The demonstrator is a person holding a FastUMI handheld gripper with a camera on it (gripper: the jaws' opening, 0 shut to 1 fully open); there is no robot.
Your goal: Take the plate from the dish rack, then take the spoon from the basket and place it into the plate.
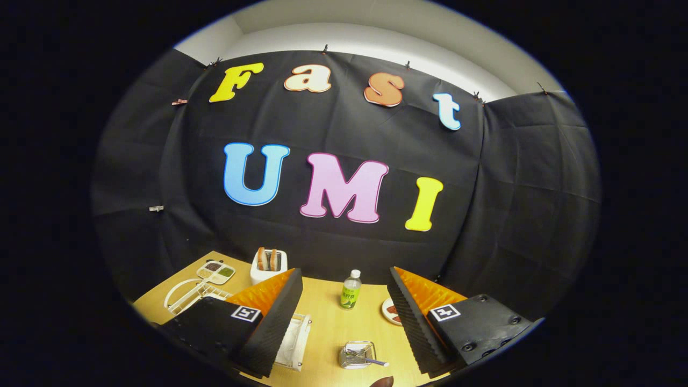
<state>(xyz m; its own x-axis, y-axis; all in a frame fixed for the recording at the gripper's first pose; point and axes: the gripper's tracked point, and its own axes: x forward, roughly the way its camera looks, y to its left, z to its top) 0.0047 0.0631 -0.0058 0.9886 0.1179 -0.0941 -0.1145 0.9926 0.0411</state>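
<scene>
Gripper view: tool (344,317) wide open, nothing held, fingers (274,317) spread well apart above the table (328,328). Tool sits high, looking down onto the wooden table.

Basket (357,355) — small clear/wire one, between the fingers, near 6 o'clock, closer to the right finger. Spoon (371,360) lies in it, handle poking out toward 3 o'clock. Not touching the tool.

Rack (188,295) — white wire, at 10 o'clock of the left finger, partly hidden behind it. Cannot tell whether a plate stands in it. White flat thing (294,341) with a raised edge just beside the left finger, at its 3 o'clock, partly covered; cannot tell what it is.

Bottle (350,289) upright, green label, between and beyond the fingers at 12 o'clock from the basket. Toaster (269,266) white, two slices of bread sticking up, at 11 o'clock, beyond the left finger near the wall. Tray (216,271) with divided compartments, dark and green contents, at 9 o'clock of the toaster, just beyond the rack. Small dish (391,312) with something dark red on it, just beside the right finger, partly hidden by it. Dark rounded object (382,382) at 6 o'clock below the basket, cut off, cannot tell what.
</scene>
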